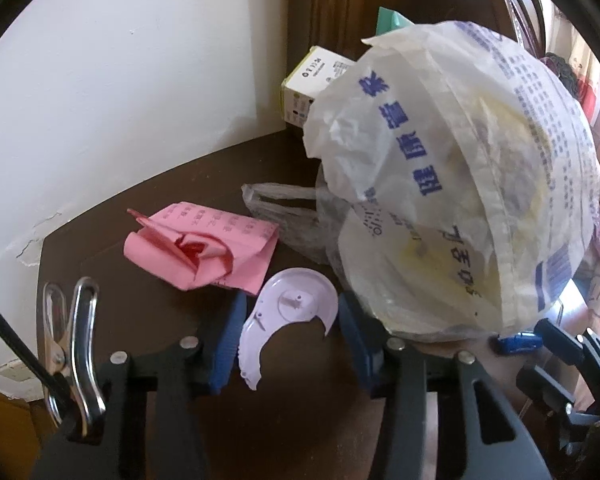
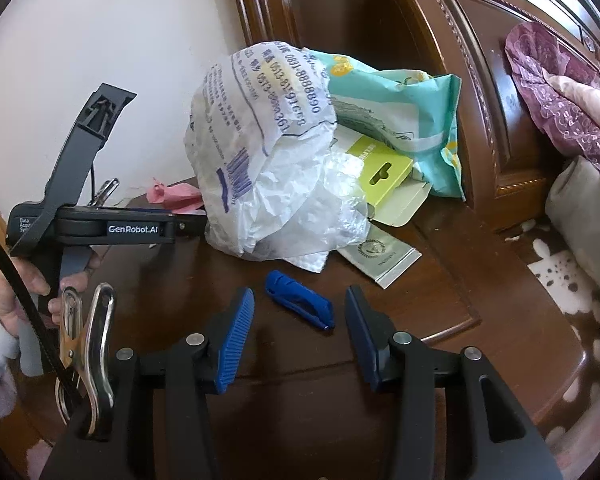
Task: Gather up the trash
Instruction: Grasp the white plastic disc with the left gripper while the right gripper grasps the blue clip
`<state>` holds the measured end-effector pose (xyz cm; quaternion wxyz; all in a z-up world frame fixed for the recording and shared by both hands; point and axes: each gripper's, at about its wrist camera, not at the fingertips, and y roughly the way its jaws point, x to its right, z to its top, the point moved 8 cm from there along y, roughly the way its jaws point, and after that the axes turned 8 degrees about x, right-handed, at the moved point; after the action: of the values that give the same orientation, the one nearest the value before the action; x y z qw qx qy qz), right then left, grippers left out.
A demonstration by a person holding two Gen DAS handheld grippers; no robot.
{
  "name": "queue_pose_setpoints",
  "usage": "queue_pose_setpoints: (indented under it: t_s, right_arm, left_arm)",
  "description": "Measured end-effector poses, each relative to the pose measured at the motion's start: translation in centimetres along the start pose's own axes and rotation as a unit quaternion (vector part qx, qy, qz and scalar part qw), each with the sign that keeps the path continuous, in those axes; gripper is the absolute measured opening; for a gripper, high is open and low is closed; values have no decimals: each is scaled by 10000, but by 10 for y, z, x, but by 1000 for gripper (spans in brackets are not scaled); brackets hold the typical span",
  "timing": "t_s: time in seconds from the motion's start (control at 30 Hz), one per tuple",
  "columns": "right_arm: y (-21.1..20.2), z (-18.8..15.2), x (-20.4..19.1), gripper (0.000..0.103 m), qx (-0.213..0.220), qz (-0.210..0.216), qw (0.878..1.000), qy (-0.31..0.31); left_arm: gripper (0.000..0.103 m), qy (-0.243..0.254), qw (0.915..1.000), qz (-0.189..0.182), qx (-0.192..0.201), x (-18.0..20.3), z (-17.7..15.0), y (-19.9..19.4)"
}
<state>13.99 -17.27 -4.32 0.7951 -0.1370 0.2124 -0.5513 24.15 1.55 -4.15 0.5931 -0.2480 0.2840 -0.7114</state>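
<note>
On a dark wooden nightstand [image 1: 148, 304] lie a crumpled pink paper [image 1: 196, 246], a broken lilac plastic disc [image 1: 288, 320] and a white printed plastic bag [image 1: 460, 184], stuffed full. My left gripper [image 1: 290, 340] is open, with the lilac disc between its blue pads, not clamped. In the right wrist view a small blue plastic piece [image 2: 300, 300] lies on the wood between the pads of my open right gripper [image 2: 300, 316]. The bag [image 2: 268, 160] stands just beyond it, and the left gripper's body [image 2: 100, 228] reaches in from the left.
A small white-and-yellow box [image 1: 316, 88] stands behind the bag by the wall. A teal packet [image 2: 400, 108], a yellow-green card box [image 2: 384, 172] and a flat sachet [image 2: 380, 256] lie by the carved headboard [image 2: 480, 80]. A bed with purple cover [image 2: 560, 92] is at right.
</note>
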Motion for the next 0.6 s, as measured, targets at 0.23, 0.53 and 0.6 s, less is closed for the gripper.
queue_pose_setpoints:
  t_s: [0.23, 0.53, 0.6]
  right_arm:
    - [4, -1, -17, 43, 10, 196, 9998, -82]
    - [0, -6, -32, 43, -82, 566, 9983, -135]
    - [0, -5, -32, 43, -85, 597, 9982, -60]
  left_arm:
    - [45, -12, 10000, -9, -94, 4, -14, -17]
    - [44, 63, 9998, -136, -114, 12, -40, -45]
    - [45, 95, 9998, -125, -93, 14, -43, -48]
